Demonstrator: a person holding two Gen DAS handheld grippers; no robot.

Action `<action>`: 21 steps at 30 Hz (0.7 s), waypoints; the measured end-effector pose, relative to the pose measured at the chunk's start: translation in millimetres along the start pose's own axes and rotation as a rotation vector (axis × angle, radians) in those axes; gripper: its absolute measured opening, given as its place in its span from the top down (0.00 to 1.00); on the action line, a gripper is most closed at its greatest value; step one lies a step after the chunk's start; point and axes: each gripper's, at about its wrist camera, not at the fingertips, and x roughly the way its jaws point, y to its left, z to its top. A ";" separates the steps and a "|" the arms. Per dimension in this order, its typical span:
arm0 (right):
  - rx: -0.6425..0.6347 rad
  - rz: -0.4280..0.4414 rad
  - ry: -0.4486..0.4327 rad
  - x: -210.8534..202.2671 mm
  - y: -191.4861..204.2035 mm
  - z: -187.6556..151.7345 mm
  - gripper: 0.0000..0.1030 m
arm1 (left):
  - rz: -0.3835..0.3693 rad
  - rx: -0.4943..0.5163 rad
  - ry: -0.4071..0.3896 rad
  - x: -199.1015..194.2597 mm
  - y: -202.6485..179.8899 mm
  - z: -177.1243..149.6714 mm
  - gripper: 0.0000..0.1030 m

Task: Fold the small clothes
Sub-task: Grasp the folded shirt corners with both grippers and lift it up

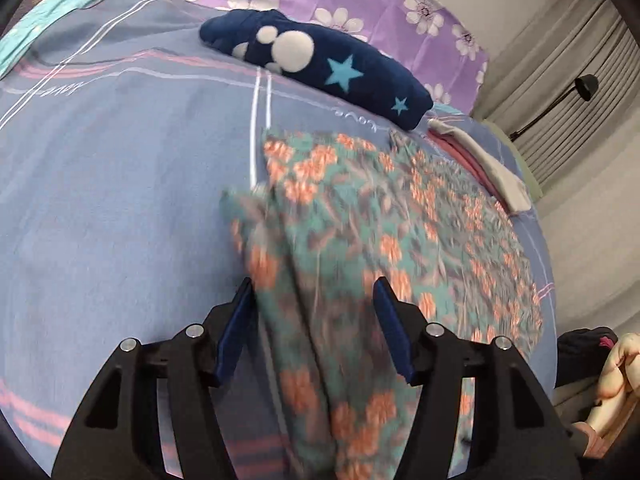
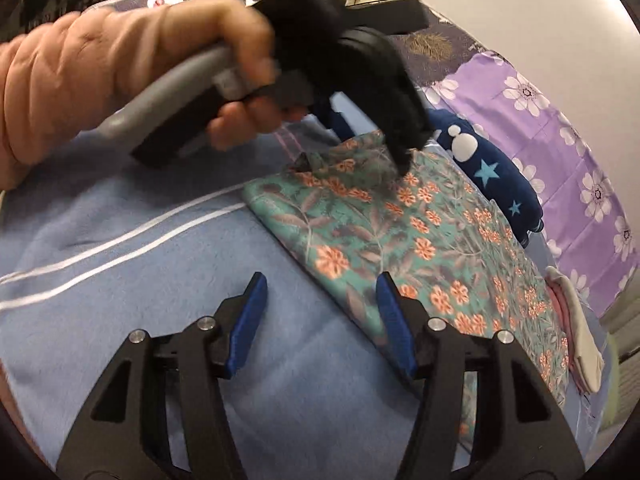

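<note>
Now the floral garment is seen flat on the bed, long axis running near-left to far-right, with the left gripper spread over its near end and the right gripper spread empty at its near edge.

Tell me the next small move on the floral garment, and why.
Probably bring the open right gripper onto the near edge of the floral garment and pinch it: its jaws stand apart over the blue blanket, while the left gripper already straddles the far corner.

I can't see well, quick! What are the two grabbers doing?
Left gripper: open, over the flowery cloth, not pinching it.
Right gripper: open, holding nothing, at the cloth's edge.
</note>
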 end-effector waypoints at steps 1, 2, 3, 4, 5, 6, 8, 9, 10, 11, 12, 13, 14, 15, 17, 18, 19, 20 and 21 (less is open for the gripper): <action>0.009 0.000 0.003 2.4 -1.6 1.7 0.44 | -0.013 -0.011 0.009 3.1 1.6 4.1 0.41; 0.019 -0.002 0.007 5.6 -3.4 4.4 0.44 | -0.026 -0.021 0.014 5.7 3.2 8.4 0.41; 0.027 -0.005 0.011 8.1 -4.0 6.8 0.45 | -0.041 -0.035 0.015 8.7 5.0 12.9 0.41; 0.035 -0.009 0.016 13.4 -5.5 10.0 0.45 | -0.049 -0.041 0.013 10.4 5.8 15.8 0.41; 0.043 -0.011 0.020 18.1 -6.7 12.4 0.46 | -0.057 -0.045 0.006 12.7 6.0 18.0 0.41; 0.052 -0.009 0.021 22.2 -7.3 15.4 0.47 | -0.061 -0.042 0.000 13.5 5.7 18.5 0.41; 0.060 -0.004 0.023 26.7 -6.5 18.5 0.52 | -0.055 -0.021 -0.015 16.0 3.9 18.0 0.48; 0.061 -0.006 0.023 29.2 -6.5 20.1 0.55 | -0.046 -0.003 -0.022 17.4 3.4 17.2 0.50; 0.060 -0.009 0.023 30.2 -6.5 20.8 0.56 | -0.048 0.006 -0.030 18.5 3.2 16.4 0.53; 0.058 -0.013 0.023 31.3 -6.7 21.3 0.56 | -0.054 0.007 -0.035 18.9 4.3 16.5 0.55; 0.055 -0.016 0.022 32.3 -6.5 22.1 0.56 | -0.064 0.001 -0.044 19.4 6.5 16.8 0.56; 0.054 -0.018 0.022 33.3 -6.5 23.0 0.56 | -0.072 -0.007 -0.046 20.1 8.9 17.7 0.58; 0.055 -0.019 0.022 33.4 -5.8 24.2 0.56 | -0.078 -0.015 -0.048 20.5 10.6 18.4 0.61; 0.057 -0.018 0.023 34.3 -6.2 25.2 0.56 | -0.082 -0.023 -0.049 20.9 12.2 19.2 0.62; 0.063 -0.018 0.025 35.6 -7.0 26.9 0.56 | -0.085 -0.031 -0.050 21.5 13.9 20.4 0.66; 0.067 -0.018 0.026 36.3 -7.7 28.0 0.57 | -0.082 -0.033 -0.051 21.6 14.3 21.0 0.67; 0.071 -0.021 0.026 37.1 -8.3 29.2 0.59 | -0.079 -0.034 -0.052 21.7 14.1 21.1 0.70; 0.073 -0.025 0.027 37.8 -8.7 30.0 0.60 | -0.073 -0.034 -0.051 21.9 13.7 21.5 0.73; 0.074 -0.033 0.027 38.7 -8.8 30.9 0.66 | -0.068 -0.036 -0.049 22.3 13.0 22.6 0.75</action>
